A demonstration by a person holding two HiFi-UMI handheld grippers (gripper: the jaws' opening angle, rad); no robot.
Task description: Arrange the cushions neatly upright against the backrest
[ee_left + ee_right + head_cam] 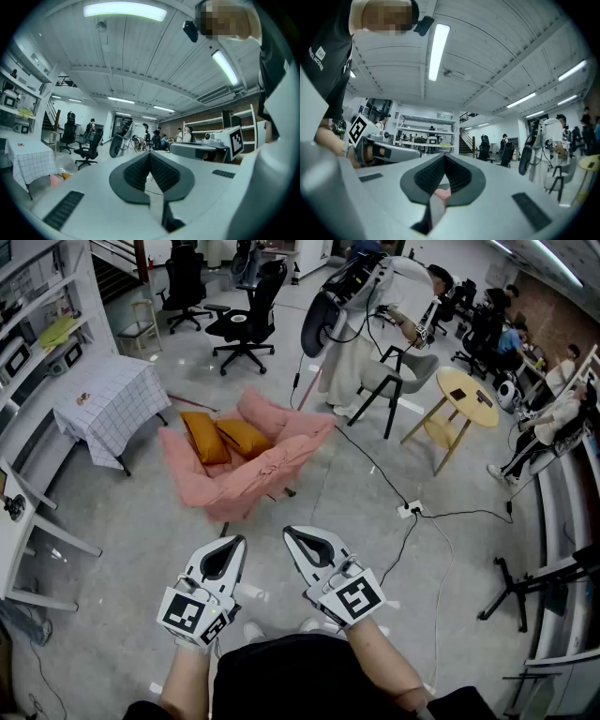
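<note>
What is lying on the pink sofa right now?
Two orange cushions, the left cushion and the right cushion, lie side by side on the pink sofa. Nothing else shows on it; the seat under them is covered.

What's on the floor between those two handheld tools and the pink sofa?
Nothing: in the head view, only bare grey floor separates the left tool and right tool from the pink sofa.
</note>
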